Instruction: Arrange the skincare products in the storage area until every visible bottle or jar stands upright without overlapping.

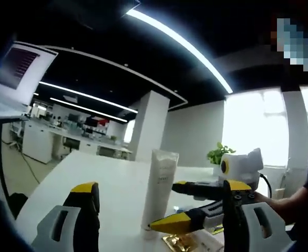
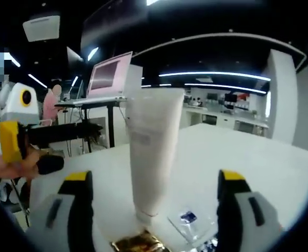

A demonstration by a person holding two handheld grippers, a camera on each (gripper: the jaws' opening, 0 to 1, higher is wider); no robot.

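A white squeeze tube (image 1: 162, 173) (image 2: 153, 152) stands upright on its cap on the white table (image 1: 106, 184) (image 2: 259, 157). My right gripper (image 2: 154, 178) is open, with one jaw on each side of the tube and a gap on both sides. It comes in from the right in the left gripper view, right gripper (image 1: 166, 205), its yellow-tipped jaws spread around the tube's lower half. My left gripper (image 1: 159, 186) is open and sits back from the tube. In the right gripper view, the left gripper (image 2: 72, 144) is at the left edge, held in a hand.
A gold foil packet (image 1: 183, 241) (image 2: 138, 242) lies at the tube's foot, with a clear sachet with a blue label (image 2: 188, 218) beside it. An open laptop (image 2: 109, 76) (image 1: 17, 73) sits on a stand off the table. A potted plant (image 1: 219, 153) is behind.
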